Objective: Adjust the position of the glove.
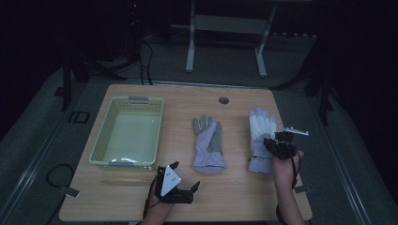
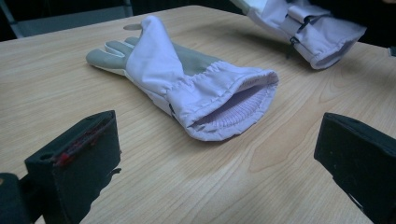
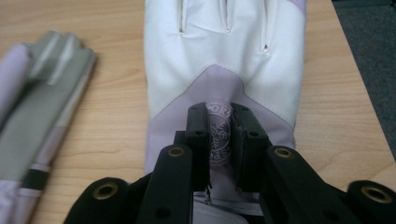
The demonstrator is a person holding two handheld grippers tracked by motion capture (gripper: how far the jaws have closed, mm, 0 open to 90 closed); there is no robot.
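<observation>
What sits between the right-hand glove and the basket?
The other glove lies on the table between the right-hand glove, which the right tool pinches, and the basket. The left tool hovers open nearer the person, off that line.

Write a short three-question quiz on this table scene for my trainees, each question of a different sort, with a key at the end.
1. True or false: the basket holds a glove.
2. Multiple choice: the right gripper is (A) open above the basket, (B) pinching the cloth of the right-hand glove, (C) resting on bare wood.
3. Fill in: the left gripper has its jaws wide ____, facing the cuff of the middle glove.

Key
1. False: no glove is in it; both gloves lie on the table.
2. B: its jaws are pressed close on a fold near the round badge.
3. Open.
</observation>
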